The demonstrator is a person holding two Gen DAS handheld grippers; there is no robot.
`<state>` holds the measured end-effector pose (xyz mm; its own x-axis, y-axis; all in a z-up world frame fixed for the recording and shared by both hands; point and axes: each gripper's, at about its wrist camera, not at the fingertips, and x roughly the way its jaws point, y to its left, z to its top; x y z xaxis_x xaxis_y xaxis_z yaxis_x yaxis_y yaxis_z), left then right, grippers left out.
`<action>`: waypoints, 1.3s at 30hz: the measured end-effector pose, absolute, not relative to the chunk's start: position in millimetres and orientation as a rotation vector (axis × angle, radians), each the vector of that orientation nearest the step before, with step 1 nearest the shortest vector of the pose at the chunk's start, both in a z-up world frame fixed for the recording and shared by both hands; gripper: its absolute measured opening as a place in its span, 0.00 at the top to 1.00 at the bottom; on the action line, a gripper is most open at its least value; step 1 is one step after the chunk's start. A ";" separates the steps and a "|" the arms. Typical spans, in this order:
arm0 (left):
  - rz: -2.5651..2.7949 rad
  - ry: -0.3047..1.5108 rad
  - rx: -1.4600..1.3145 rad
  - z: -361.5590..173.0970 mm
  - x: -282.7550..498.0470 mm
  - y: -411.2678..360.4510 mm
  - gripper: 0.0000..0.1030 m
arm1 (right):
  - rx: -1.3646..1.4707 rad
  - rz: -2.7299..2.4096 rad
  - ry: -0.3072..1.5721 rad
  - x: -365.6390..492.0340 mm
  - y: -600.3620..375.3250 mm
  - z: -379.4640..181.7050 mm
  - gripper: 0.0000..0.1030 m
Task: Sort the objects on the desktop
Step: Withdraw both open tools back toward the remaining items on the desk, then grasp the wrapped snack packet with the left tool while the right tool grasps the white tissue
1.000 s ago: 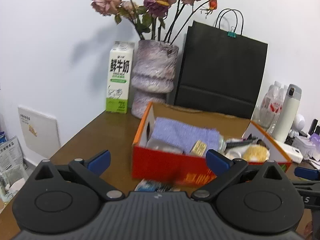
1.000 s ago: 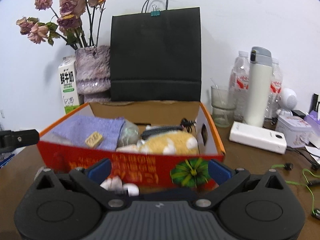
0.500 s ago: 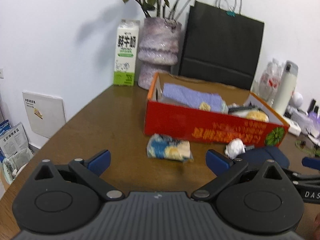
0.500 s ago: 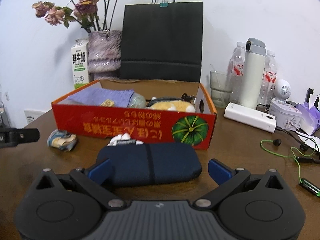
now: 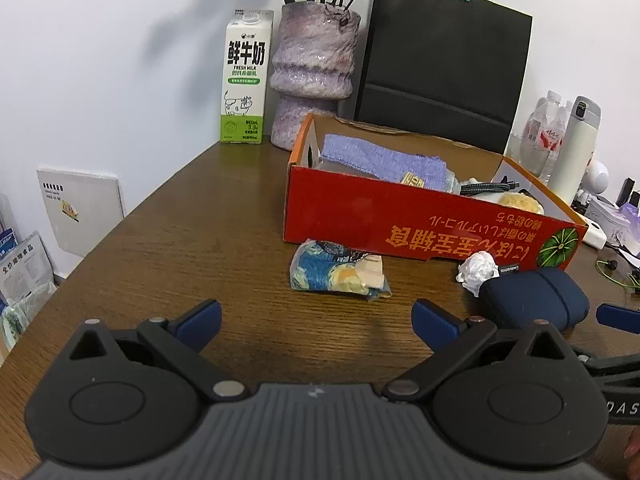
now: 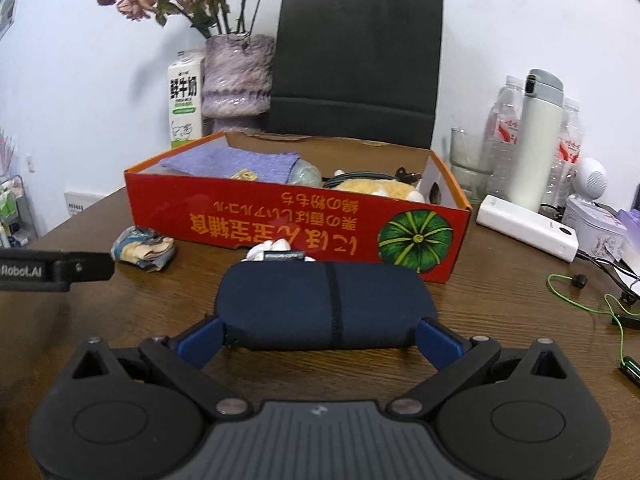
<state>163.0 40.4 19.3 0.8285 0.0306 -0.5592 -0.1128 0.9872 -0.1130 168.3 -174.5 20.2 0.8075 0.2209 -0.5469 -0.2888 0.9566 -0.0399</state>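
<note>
My right gripper (image 6: 320,330) brackets the navy pouch (image 6: 322,306); the left gripper (image 5: 316,314) is spread over bare wood.

Right fingers apart, one at each end of the pouch, whose long axis runs straight across my jaws; I can't tell if they touch it. Ahead of my left fingers, apart from them, lies the blue-yellow packet (image 5: 338,274); beyond both, the red box (image 6: 296,220).

One red box (image 6: 296,224), one navy case (image 6: 320,304), one paper ball (image 5: 478,270), one snack packet (image 5: 338,274), two tools (image 5: 316,320).
</note>
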 end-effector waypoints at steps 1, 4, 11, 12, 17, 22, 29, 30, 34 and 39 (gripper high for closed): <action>0.077 0.594 -0.144 18.9 163.3 40.5 0.00 | -0.125 0.275 0.567 167.6 -174.0 20.3 0.00; 0.076 0.598 -0.145 18.4 163.6 40.4 0.00 | -0.129 0.279 0.566 167.4 -173.6 20.1 0.00; 0.075 0.604 -0.138 17.4 164.3 38.4 0.00 | -0.167 0.298 0.573 165.8 -166.4 18.6 0.00; 0.075 0.606 -0.137 17.1 164.5 38.4 0.00 | -0.170 0.297 0.581 166.7 -165.8 18.1 0.00; 0.075 0.613 -0.135 15.8 164.9 37.9 0.00 | -0.168 0.290 0.611 170.8 -166.6 14.9 0.00; 0.076 0.624 -0.128 13.9 166.6 36.2 0.00 | -0.175 0.287 0.649 174.6 -164.8 11.2 0.00; 0.080 0.643 -0.123 9.9 169.0 35.5 0.00 | -0.122 0.293 0.686 179.9 -170.7 8.4 0.00; 0.079 0.645 -0.122 9.5 169.4 35.4 0.00 | -0.110 0.295 0.693 180.8 -172.1 8.0 0.00; 0.082 0.654 -0.122 8.1 170.3 35.6 0.00 | -0.096 0.296 0.700 181.7 -173.2 7.6 0.00; 0.083 0.659 -0.122 7.6 170.5 35.4 0.00 | -0.094 0.297 0.701 182.2 -173.9 7.6 0.00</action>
<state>170.5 35.4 7.6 0.7878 0.0379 -0.6148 -0.1153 0.9895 -0.0867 182.2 -173.9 7.6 0.7244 0.2374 -0.6473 -0.2998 0.9539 0.0143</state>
